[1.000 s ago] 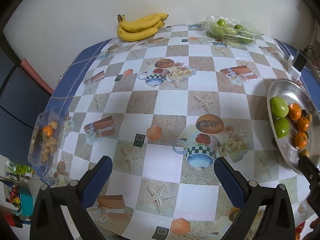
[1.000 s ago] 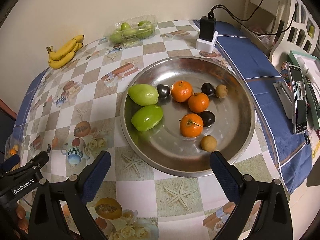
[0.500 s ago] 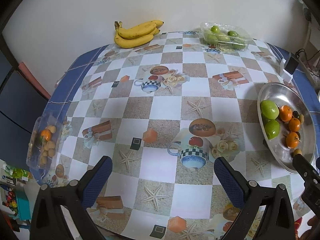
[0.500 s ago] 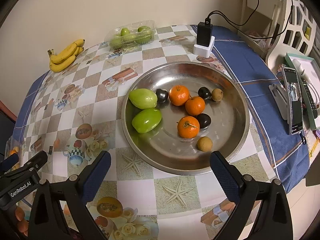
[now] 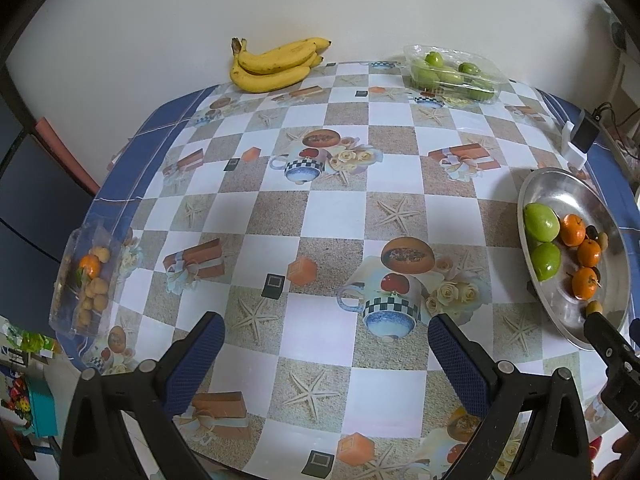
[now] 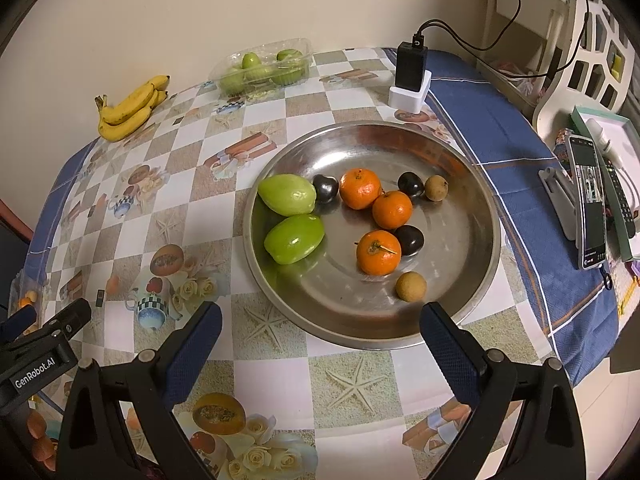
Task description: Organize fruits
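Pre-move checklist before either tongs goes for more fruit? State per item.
1. Left tongs open, nothing held: ok.
2. Right tongs open, nothing held: ok.
3. Round steel tray has bare room on its far and right side: ok.
4. Yellow banana bunch lies loose by the wall, nothing on it: ok.
5. Clear plastic box of green fruit: lid open or shut, cannot tell.
6. Clear plastic pack of small brown fruit with one orange sits at the table's left edge; whether it overhangs, cannot tell.
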